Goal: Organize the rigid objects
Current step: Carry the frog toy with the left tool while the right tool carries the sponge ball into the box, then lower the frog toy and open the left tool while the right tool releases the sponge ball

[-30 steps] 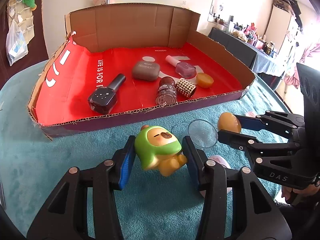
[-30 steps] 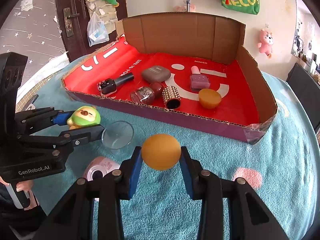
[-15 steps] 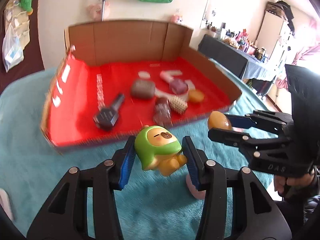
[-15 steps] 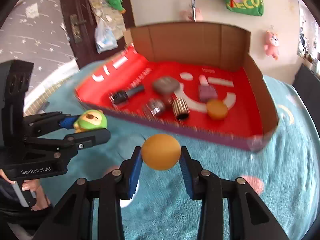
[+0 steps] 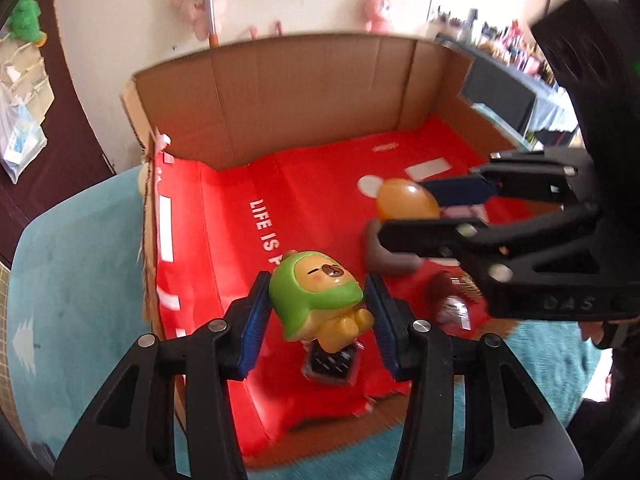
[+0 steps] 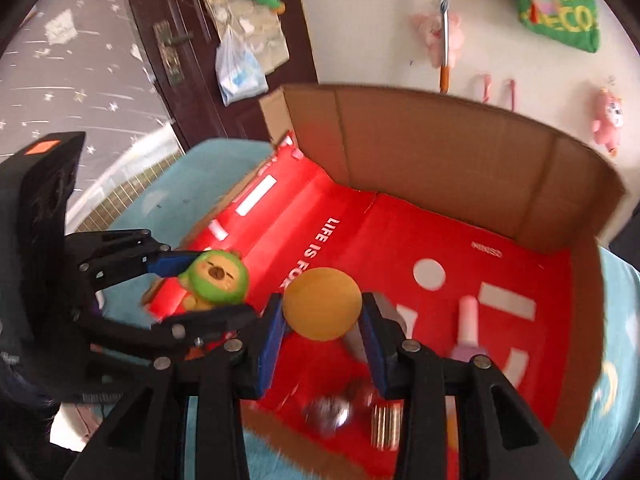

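Both tongs grip toys above a red-lined cardboard box (image 5: 280,92). Left tongs (image 5: 316,312), jaws narrowed w/ blue pads pressing on both sides, hold a green-hooded bear figure (image 5: 316,300) over the box's near-left floor, by the white "LIFE IS" lettering. Right tongs (image 6: 322,326) are likewise clamped on an orange ball (image 6: 322,304), held above the box's middle; seen from the left camera, ball & tongs sit to the right of the bear, apart from it.

Below the bear, on the red floor, lies a dark bottle (image 5: 330,364), partly hidden. Near the box's front edge: a blurred silvery bottle (image 6: 326,414) & a ribbed gold cylinder (image 6: 386,426). A pink nail-polish bottle (image 6: 466,332) lies to the right; a grey-brown case (image 5: 384,258) shows behind the right tongs.

Box rests on a teal cloth (image 5: 72,280). Pink plush toys (image 5: 376,6) hang on the wall behind.
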### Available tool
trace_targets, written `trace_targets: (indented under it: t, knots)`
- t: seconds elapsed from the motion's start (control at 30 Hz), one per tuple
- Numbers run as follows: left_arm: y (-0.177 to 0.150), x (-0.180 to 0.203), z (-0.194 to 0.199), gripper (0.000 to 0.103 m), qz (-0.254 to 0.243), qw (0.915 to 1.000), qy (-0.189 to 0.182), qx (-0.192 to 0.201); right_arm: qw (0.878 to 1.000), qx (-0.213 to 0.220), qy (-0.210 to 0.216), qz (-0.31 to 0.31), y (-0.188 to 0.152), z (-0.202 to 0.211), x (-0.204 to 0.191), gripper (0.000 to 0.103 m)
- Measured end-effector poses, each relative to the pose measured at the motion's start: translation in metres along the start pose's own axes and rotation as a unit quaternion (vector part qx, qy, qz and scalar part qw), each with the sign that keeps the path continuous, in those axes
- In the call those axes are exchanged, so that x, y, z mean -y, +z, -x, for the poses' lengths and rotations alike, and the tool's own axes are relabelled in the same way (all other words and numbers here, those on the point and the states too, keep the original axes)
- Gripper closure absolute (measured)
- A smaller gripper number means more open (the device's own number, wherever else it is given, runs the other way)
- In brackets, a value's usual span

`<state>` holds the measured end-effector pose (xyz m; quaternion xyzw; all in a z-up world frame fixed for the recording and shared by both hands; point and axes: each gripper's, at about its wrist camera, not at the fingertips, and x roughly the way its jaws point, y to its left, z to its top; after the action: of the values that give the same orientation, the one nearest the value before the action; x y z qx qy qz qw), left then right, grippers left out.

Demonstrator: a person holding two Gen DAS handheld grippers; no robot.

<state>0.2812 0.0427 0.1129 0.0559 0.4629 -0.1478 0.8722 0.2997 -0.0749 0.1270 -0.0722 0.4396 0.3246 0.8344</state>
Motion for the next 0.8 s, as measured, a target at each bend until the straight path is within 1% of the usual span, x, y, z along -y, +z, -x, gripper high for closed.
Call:
trace_targets:
  t: [0.1, 0.23, 0.3, 0.5, 0.63, 0.8]
  knots:
    - [0.008, -0.006, -0.021, 0.058, -0.005, 0.9995, 0.019, -0.025, 1.000, -0.027, -0.012, -0.003, 0.012, -0.023, 0.009, 0.063]
    - [0.016, -0.011, -0.043, 0.058, -0.004, 0.9982, 0.031, -0.051, 0.998, -0.060, -0.029, -0.002, 0.020, -0.047, 0.018, 0.063]
    - [0.019, -0.013, -0.050, 0.058, -0.003, 0.9979, 0.029, -0.058, 0.997, -0.070, -0.041, 0.003, 0.021, -0.055, 0.020, 0.063]
    - [0.021, -0.015, -0.068, 0.058, 0.005, 0.9962, 0.028, -0.082, 0.994, -0.093, -0.050, 0.016, 0.020, -0.071, 0.020, 0.063]
    - [0.022, -0.015, -0.070, 0.058, 0.007, 0.9958, 0.030, -0.086, 0.993, -0.102, -0.058, 0.022, 0.019, -0.075, 0.020, 0.063]
    - [0.024, -0.012, -0.071, 0.058, 0.004, 0.9959, 0.031, -0.085, 0.992, -0.109, -0.057, 0.016, 0.019, -0.083, 0.023, 0.063]
